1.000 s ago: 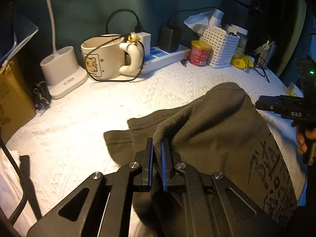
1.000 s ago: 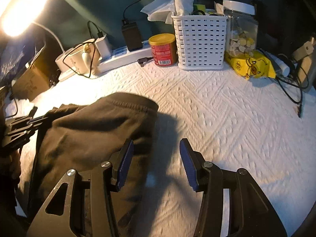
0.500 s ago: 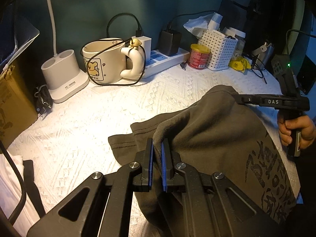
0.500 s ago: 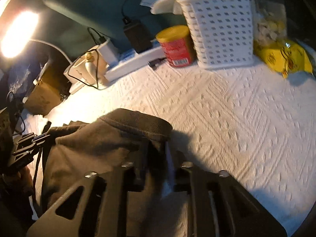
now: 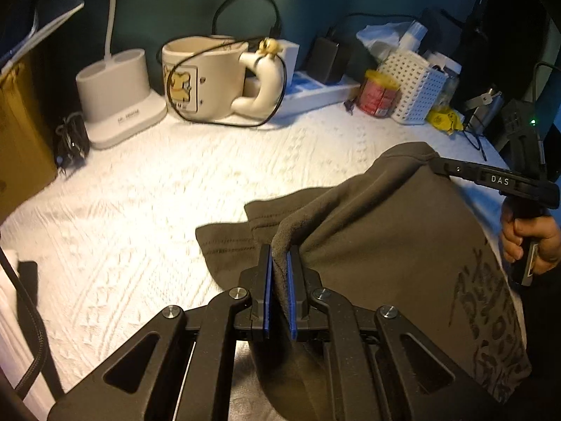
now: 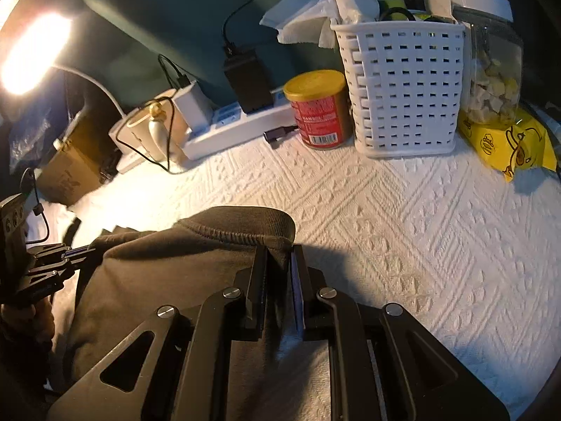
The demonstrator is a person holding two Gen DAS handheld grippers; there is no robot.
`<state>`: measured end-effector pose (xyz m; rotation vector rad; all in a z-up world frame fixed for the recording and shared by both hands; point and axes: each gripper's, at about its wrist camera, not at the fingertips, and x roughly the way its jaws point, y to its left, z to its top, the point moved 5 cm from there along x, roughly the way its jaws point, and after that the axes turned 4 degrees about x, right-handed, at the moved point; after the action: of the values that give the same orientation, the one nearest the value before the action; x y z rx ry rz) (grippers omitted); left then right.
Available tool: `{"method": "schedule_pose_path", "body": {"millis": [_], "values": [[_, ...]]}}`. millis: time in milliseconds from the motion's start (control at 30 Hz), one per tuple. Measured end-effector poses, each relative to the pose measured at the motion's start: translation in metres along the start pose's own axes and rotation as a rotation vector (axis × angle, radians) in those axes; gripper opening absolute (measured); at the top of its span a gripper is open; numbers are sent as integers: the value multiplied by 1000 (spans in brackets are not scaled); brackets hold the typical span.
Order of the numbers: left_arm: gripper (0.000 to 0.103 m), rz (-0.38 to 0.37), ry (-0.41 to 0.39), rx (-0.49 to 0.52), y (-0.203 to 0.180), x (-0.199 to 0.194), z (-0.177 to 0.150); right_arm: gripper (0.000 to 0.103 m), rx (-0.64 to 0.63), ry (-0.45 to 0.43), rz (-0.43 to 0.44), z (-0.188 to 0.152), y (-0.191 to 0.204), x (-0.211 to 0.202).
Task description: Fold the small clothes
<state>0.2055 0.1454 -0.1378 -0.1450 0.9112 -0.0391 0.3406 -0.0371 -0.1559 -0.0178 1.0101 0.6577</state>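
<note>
A dark olive-brown garment (image 5: 385, 231) with a dark print lies partly lifted over the white textured cloth (image 5: 157, 217). My left gripper (image 5: 279, 256) is shut on the garment's near left corner, fabric pinched between its blue pads. In the right wrist view my right gripper (image 6: 278, 256) is shut on the garment (image 6: 168, 273) just below its ribbed hem. The right gripper (image 5: 438, 163) also shows in the left wrist view, gripping the raised far right corner, with a hand (image 5: 533, 242) on its handle. The left gripper (image 6: 87, 251) appears at the left edge of the right wrist view.
Along the back wall stand a white lamp base (image 5: 119, 101), a cream mug (image 5: 210, 77) wrapped in a black cable, a white power strip (image 6: 238, 122), a red can (image 6: 320, 108), a white basket (image 6: 403, 87), a clear jar (image 6: 491, 56) and a yellow packet (image 6: 508, 144). A cardboard box (image 5: 21, 133) stands at the left.
My right gripper has closed from open onto the garment's hem corner and moved forward. The garment's right side is now raised. The left gripper keeps its pinch and shifted slightly.
</note>
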Motion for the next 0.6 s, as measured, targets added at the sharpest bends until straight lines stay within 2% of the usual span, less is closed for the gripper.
{"method": "schedule_pose_path", "body": {"millis": [67,300,467,600], "values": [[12,9,7,-10,2,0,-1,15,4,7,-21,-2,-2,2],[15,29,15,-54,2,-18,-8,16,3,6,-68,-5,0,-12],[15,-12,-4,-104,-5,-44,-23,22,6,-22,-99,-13,3,-36],[15,-53,2,-91,-20,-53,-38,25,11,-30,-101,-27,7,-53]]}}
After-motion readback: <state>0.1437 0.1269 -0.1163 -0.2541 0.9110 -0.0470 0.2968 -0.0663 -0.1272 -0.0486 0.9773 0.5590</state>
